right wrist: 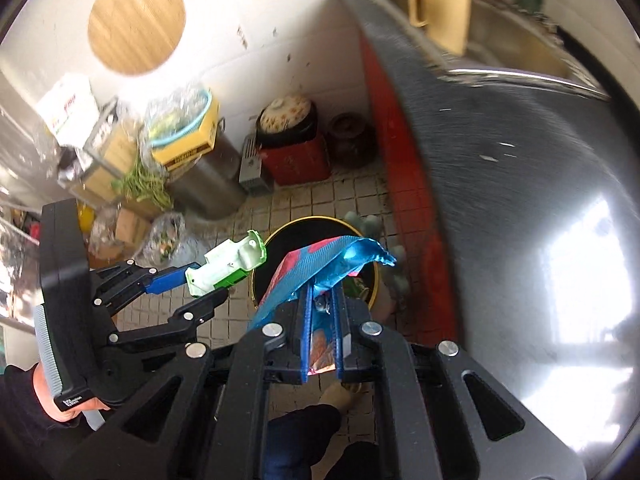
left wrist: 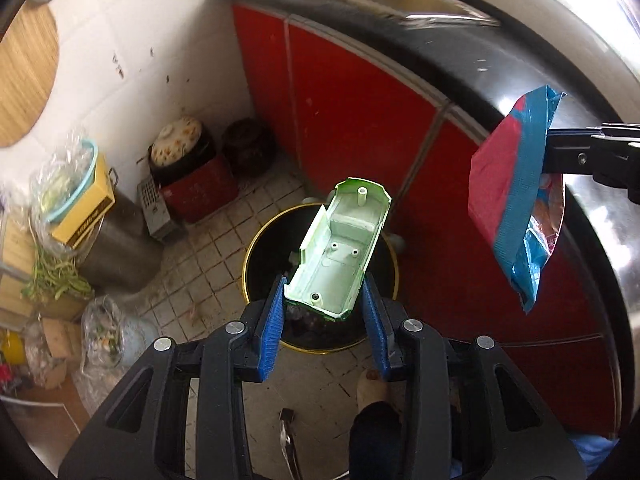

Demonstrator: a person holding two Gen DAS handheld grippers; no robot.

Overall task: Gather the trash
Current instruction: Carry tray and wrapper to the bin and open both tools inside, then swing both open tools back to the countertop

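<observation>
A pale green plastic shell, hollow side toward the camera, sits clamped between the blue pads of my left gripper. It hangs right over a round black trash bin with a yellow rim on the tiled floor. At the right edge of the left wrist view, the right gripper's black fingers pinch a red and blue snack bag. In the right wrist view my right gripper is shut on that snack bag above the trash bin, with the green shell and left gripper to its left.
A black countertop over red cabinet doors curves along the right, with a sink at its far end. Pots, a red box, a steel bin, bagged vegetables and boxes crowd the wall on the left. A person's foot stands near the bin.
</observation>
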